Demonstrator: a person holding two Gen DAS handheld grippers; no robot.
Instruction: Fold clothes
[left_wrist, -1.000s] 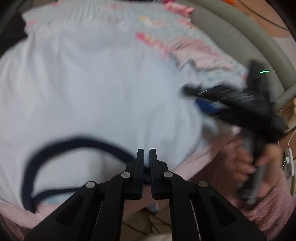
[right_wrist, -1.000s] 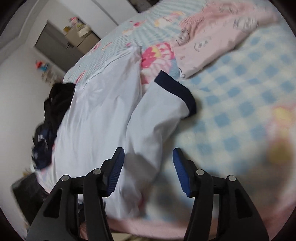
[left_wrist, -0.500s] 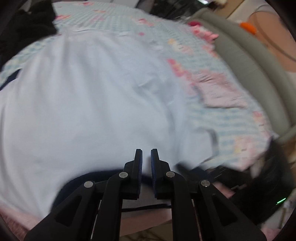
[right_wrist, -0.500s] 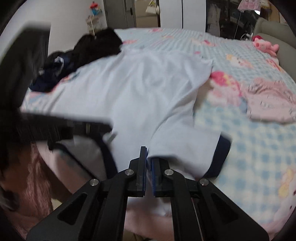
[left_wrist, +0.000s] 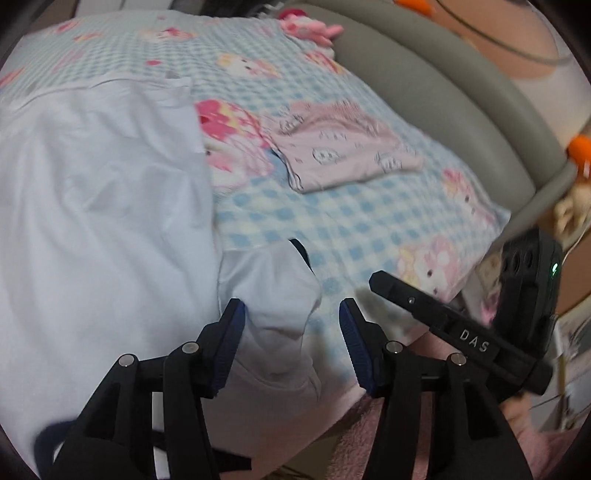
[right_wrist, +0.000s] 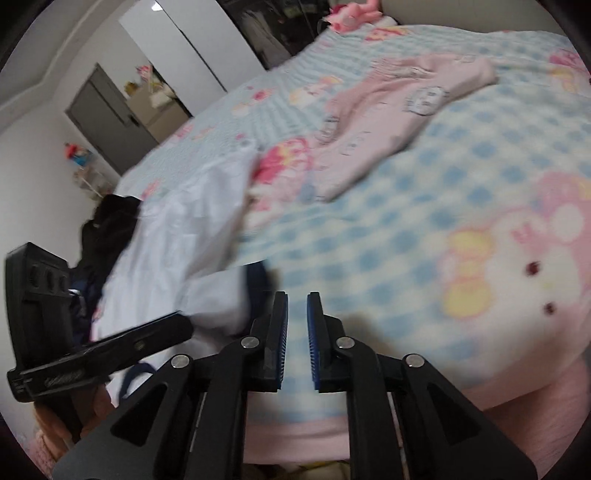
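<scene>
White T-shirt (left_wrist: 103, 206) w/ navy trim lies spread over the left part of the bed, on the blue-checked blanket (left_wrist: 362, 229) w/ pink cartoon prints; its sleeve (left_wrist: 273, 291) is bunched near the front edge, navy cuff showing at the top of the bunch. Left gripper (left_wrist: 291, 325) has its jaws spread wide & opening, blue pads either side of that sleeve, left pad just at the cloth, right pad clear of it over the blanket, so nothing pinched. Right gripper (right_wrist: 297, 332) sits just right of the sleeve, over bare blanket; jaws nearly together w/ a narrow gap, opening a bit, no cloth between them. Each gripper shows up in the other's view: the right one comes in from the right in the left wrist cam, black body w/ a green light; the left one comes in low left in the right wrist cam. A pink patterned garment (left_wrist: 340, 147) lies crumpled farther back on the blanket, well apart from the shirt's sleeve. Dark pile of clothes (right_wrist: 110, 229) at the far left edge of the bed, touching the shirt. Grey padded headboard (left_wrist: 443, 110) curves along the right, a pink plush toy (left_wrist: 310, 29) at its far end
</scene>
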